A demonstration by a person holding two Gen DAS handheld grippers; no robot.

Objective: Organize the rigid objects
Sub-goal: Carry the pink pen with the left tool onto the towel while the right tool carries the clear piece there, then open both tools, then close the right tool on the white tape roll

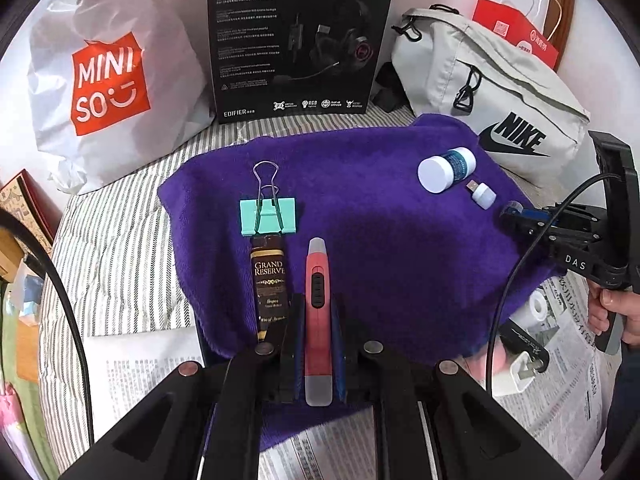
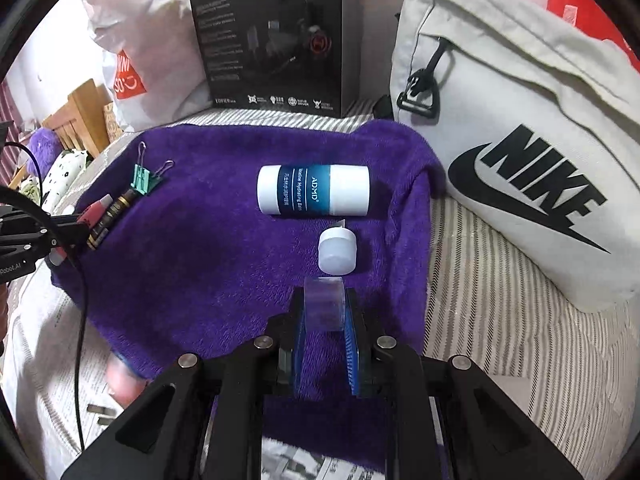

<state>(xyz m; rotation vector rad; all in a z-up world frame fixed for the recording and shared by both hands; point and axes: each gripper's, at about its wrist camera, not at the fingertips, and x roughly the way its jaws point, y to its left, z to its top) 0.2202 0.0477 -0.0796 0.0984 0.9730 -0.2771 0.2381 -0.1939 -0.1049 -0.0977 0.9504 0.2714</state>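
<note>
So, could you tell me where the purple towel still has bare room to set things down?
The widest bare patch is mid-towel, between the red cutter and the balm jar. It is crowded at left around the binder clip and dark tube, and at right around the jar and small white cap.

Both wrist views look steeply down, close; both share the purple towel (image 1: 360, 184).

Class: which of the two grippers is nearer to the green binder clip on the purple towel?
Left. The left gripper sits just below the green binder clip; the right gripper is across the purple towel.
</note>
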